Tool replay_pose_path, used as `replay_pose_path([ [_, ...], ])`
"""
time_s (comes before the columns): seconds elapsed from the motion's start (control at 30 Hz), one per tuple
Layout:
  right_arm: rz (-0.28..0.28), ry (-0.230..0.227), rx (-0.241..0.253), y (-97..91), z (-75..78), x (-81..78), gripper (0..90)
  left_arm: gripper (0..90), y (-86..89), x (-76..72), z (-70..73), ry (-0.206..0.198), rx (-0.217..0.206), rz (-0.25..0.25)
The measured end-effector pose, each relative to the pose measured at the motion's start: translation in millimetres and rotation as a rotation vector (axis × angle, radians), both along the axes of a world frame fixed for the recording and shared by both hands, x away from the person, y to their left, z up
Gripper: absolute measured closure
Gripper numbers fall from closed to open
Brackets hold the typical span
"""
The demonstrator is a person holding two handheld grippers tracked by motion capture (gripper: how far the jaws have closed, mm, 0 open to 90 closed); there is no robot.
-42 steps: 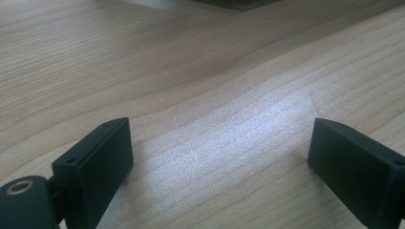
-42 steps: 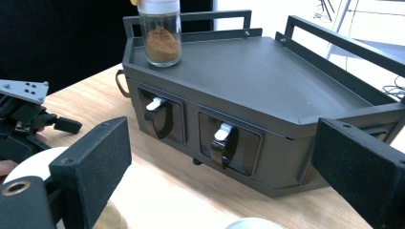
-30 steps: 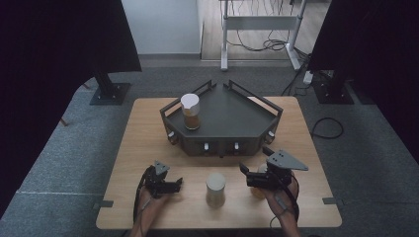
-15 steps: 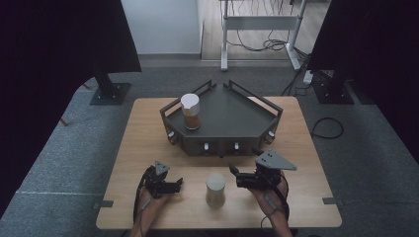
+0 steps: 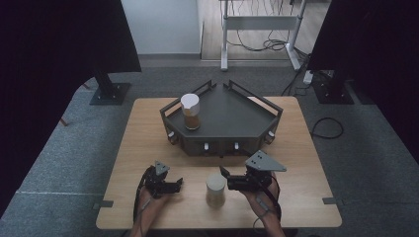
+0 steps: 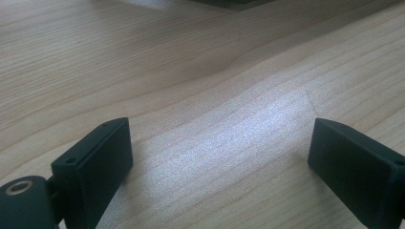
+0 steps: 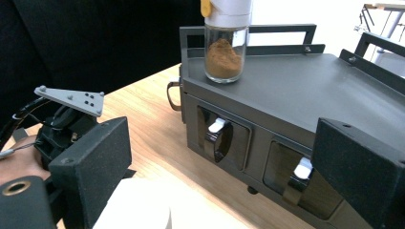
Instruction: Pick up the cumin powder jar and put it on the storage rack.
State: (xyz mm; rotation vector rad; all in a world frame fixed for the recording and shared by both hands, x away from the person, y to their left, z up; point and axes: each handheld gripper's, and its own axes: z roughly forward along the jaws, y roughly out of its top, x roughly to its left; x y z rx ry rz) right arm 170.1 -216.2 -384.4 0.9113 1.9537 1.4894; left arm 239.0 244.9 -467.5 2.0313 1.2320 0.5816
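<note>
A white-lidded jar (image 5: 215, 189) stands on the wooden table (image 5: 306, 163) near its front edge; its lid (image 7: 138, 210) shows low between my right gripper's jaws, untouched. My right gripper (image 5: 226, 177) sits just right of this jar, pointing left, open (image 7: 224, 176). A second jar (image 5: 190, 112) with brown powder (image 7: 228, 43) stands on the dark angular stand (image 5: 232, 116), at its left corner. My left gripper (image 5: 177, 184) rests left of the front jar, pointing right. It is open (image 6: 219, 157) over bare wood.
The stand's front face (image 7: 267, 143) has recessed windows with small white latches (image 7: 217, 125) and low rails along its back edges. In the right gripper view the left gripper (image 7: 71, 119) shows farther off. Black curtains and stands flank the table; a desk frame is behind.
My right gripper has slid left toward the jar on the table, still open. The left gripper and both jars have stayed put.
</note>
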Motion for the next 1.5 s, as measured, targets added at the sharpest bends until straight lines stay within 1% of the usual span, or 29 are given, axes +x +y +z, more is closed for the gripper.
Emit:
replay_pose_path([
  [0.47, 0.051, -0.012, 0.009, 15.5, -0.4, 1.3, 6.2, 7.3, 0.0, -0.1, -0.1, 0.000, 0.000, 0.000],
  [0.87, 0.084, -0.002, 0.018, 26.6, -4.6, 4.0, 6.3, 7.2, 0.2, -0.4, 0.0, 0.000, 0.000, -0.007],
  [1.13, 0.107, -0.010, 0.018, 33.4, -4.3, 4.0, 6.5, 7.2, 0.2, -0.6, 0.1, 0.001, 0.001, -0.010],
  [1.37, 0.112, -0.004, 0.013, 35.4, -7.2, 4.1, 6.8, 7.2, 0.4, -0.4, 0.1, 0.001, 0.001, -0.013],
  [1.5, 0.112, 0.008, 0.010, 34.7, -10.7, 4.2, 6.9, 7.1, 0.5, -0.4, 0.0, 0.001, -0.001, -0.014],
])
